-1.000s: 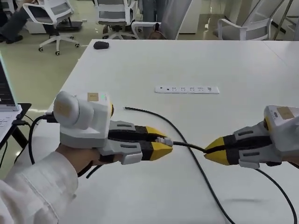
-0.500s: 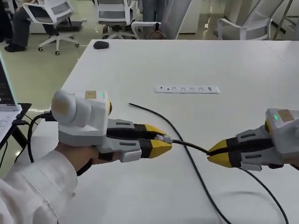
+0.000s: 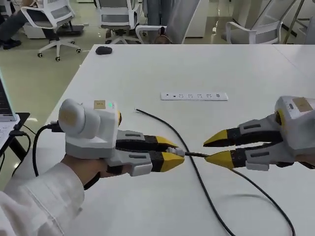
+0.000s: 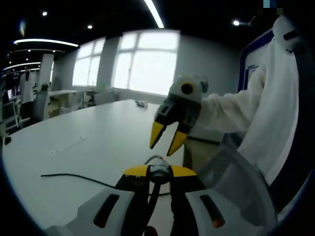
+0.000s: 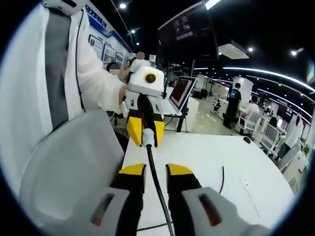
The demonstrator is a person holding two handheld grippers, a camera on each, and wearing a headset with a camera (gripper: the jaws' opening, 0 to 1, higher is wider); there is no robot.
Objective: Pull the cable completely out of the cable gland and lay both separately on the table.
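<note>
Left claw [image 3: 179,156]: clamped on small whitish cable gland [image 4: 157,169].
Right claw [image 3: 205,151]: spread open beside gland, thin black cable [image 5: 153,179] loose between.

Matt black cable [image 5: 151,169], smooth white table [image 3: 147,69]

Surface inspected: one white rectangular table [image 3: 147,73] with a matt top. A long white plastic power strip [image 3: 194,96] lies flat at 12 o'clock from the table's middle. A small black computer mouse [image 3: 103,50] rests near the corner at 10 o'clock. A thin black cable [image 3: 147,114] crosses the middle, its loose end at 11 o'clock, trailing toward 5 o'clock.
</note>
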